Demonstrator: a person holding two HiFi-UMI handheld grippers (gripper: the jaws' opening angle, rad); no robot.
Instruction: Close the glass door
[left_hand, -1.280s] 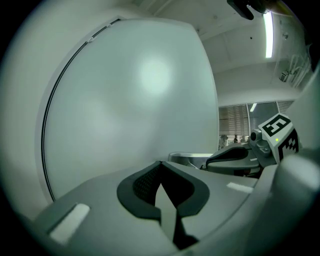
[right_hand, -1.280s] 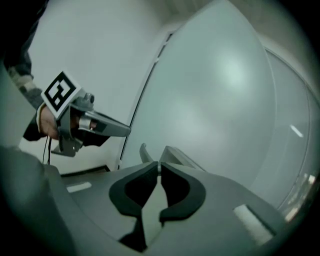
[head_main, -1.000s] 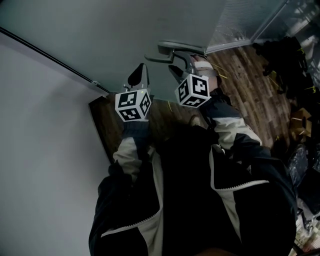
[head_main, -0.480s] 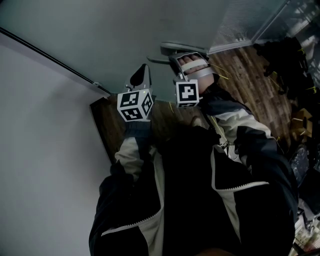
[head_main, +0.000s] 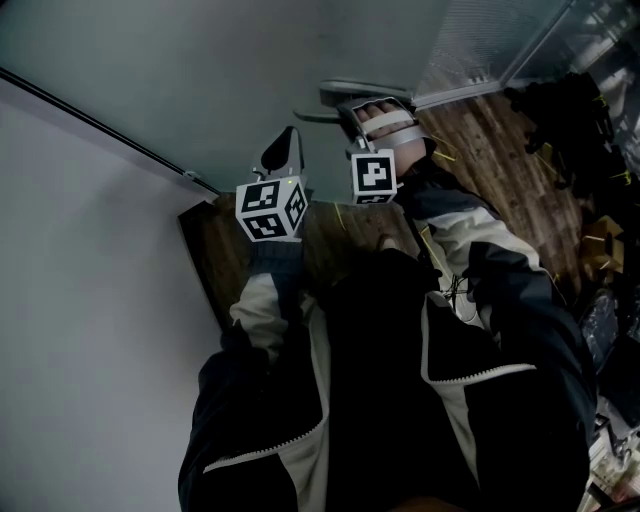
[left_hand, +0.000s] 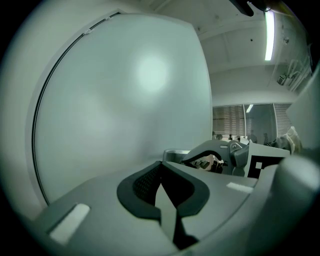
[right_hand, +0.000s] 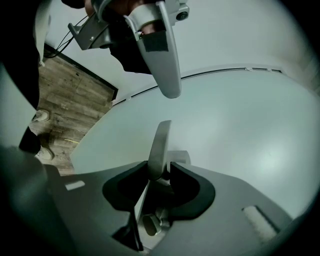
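DOOR IN HAND: The slim silver metal lever handle (right_hand: 159, 142) of the pale frosted glass door (head_main: 250, 70) runs crosswise along the pane. It stands edge-on between the jaws of the right gripper (right_hand: 160, 172), which have just been closing and now clamp it. The left gripper (left_hand: 161, 177), pinched together and empty, points at bare glass just beside, farther from the lever.

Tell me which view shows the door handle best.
The right gripper view: the door handle stands close up at the centre, between the jaws of the right tool, which have just been closing on it. The head view shows it small, partly behind that tool. The left gripper view shows only a sliver.
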